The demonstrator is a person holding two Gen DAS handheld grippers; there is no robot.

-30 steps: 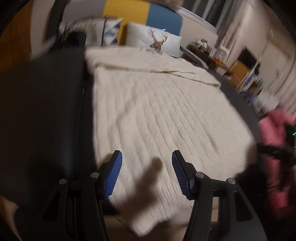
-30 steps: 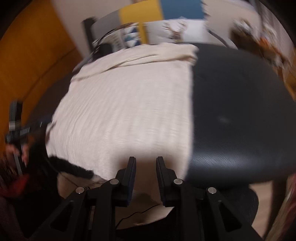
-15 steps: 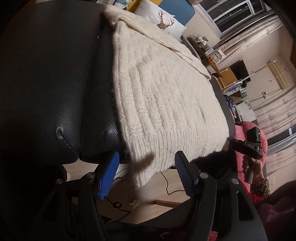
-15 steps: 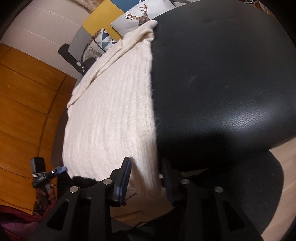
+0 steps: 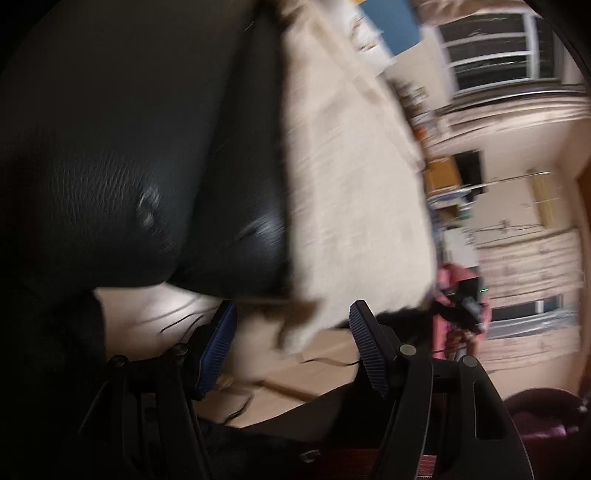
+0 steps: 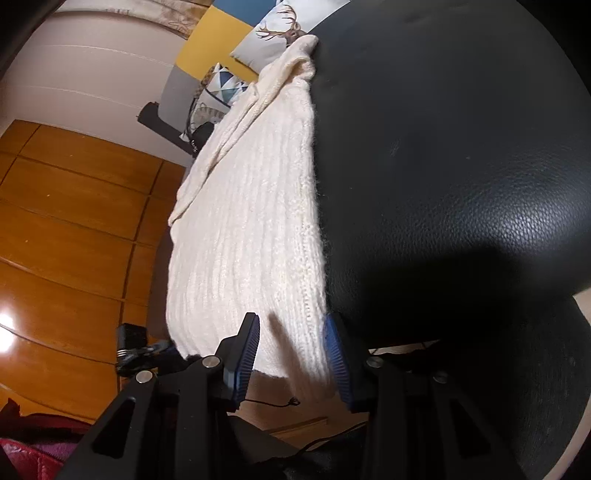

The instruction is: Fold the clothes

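The cream knitted sweater (image 6: 251, 236) lies flat on the black leather seat (image 6: 461, 155), which serves as the reference surface. The sweater's hem overhangs the near edge of the seat, above the wooden floor (image 6: 295, 410).

Left wrist view (motion-blurred): the seat (image 5: 110, 147) fills the left portion; the sweater (image 5: 351, 192) lies to its right. The left gripper (image 5: 291, 343) is spread wide at the seat's near edge. The hanging corner of the hem sits between its blue pads (image 5: 218, 347); contact cannot be confirmed because of blur. To the right of the sweater, the other gripper appears, held by a hand with a pink sleeve (image 5: 454, 273).

Right wrist view: wooden panelling (image 6: 74, 229) lies left of the sweater. The right gripper (image 6: 291, 358) is moderately open and straddles the right corner of the hem at the seat's near edge. Both pads (image 6: 247, 354) stand just beside the knit; no clamping is visible. A deer-print cushion (image 6: 277, 29) lies beyond the seat's far edge.
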